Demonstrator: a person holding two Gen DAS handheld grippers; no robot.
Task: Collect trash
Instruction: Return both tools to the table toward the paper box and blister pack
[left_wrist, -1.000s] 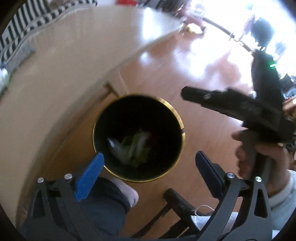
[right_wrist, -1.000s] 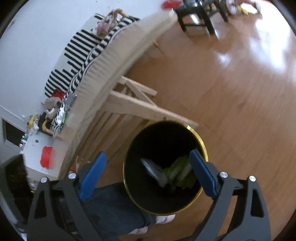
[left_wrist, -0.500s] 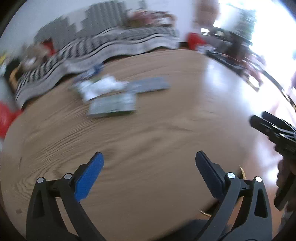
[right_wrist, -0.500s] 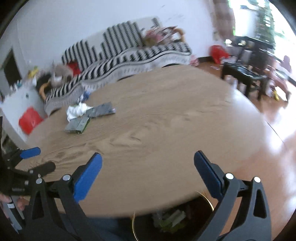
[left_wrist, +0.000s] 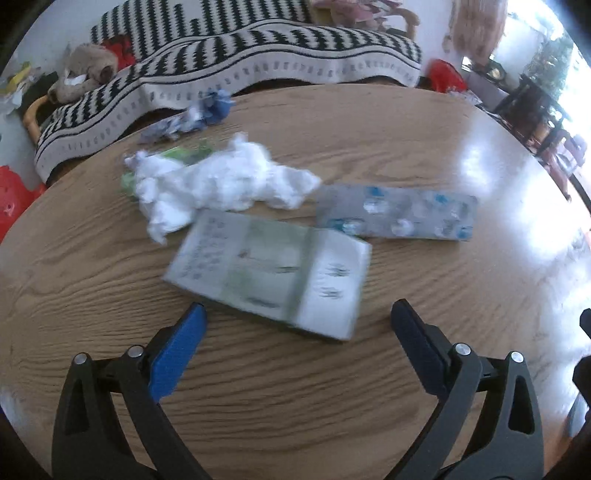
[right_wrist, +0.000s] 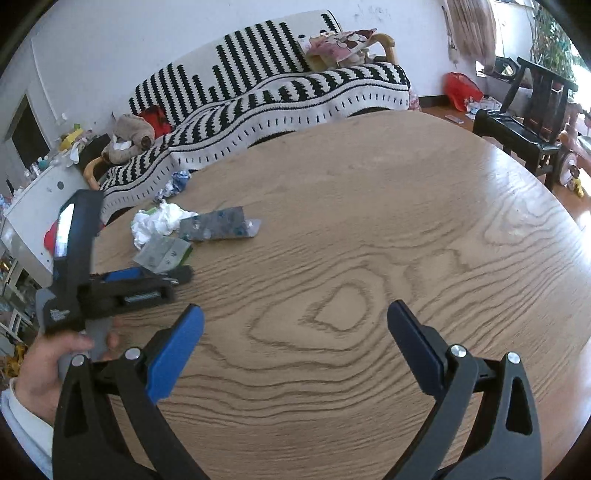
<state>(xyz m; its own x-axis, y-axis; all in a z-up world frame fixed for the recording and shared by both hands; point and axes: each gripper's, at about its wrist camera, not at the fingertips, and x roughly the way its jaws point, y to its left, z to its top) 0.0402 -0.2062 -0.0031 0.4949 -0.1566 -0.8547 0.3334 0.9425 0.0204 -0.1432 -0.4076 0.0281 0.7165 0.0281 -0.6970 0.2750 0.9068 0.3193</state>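
Trash lies on the round wooden table (left_wrist: 332, 387): a flat green-and-white box (left_wrist: 269, 273), a crumpled white tissue (left_wrist: 218, 184), a silver blister pack (left_wrist: 399, 212) and a blue-and-white crumpled wrapper (left_wrist: 192, 118) at the far edge. My left gripper (left_wrist: 295, 332) is open and empty, just short of the box. In the right wrist view my right gripper (right_wrist: 295, 332) is open and empty over bare table, and the left gripper (right_wrist: 155, 275) shows next to the box (right_wrist: 164, 254), tissue (right_wrist: 157, 221) and blister pack (right_wrist: 218, 225).
A black-and-white striped sofa (right_wrist: 280, 92) stands behind the table. A dark chair (right_wrist: 524, 118) and a red bag (right_wrist: 461, 88) are at the right. A white cabinet (right_wrist: 33, 206) is at the left. The table's right half (right_wrist: 424, 221) holds nothing.
Both grippers rose from above the black bin to over the table. The left one has moved forward, close to the flat box. Both stayed open and empty.
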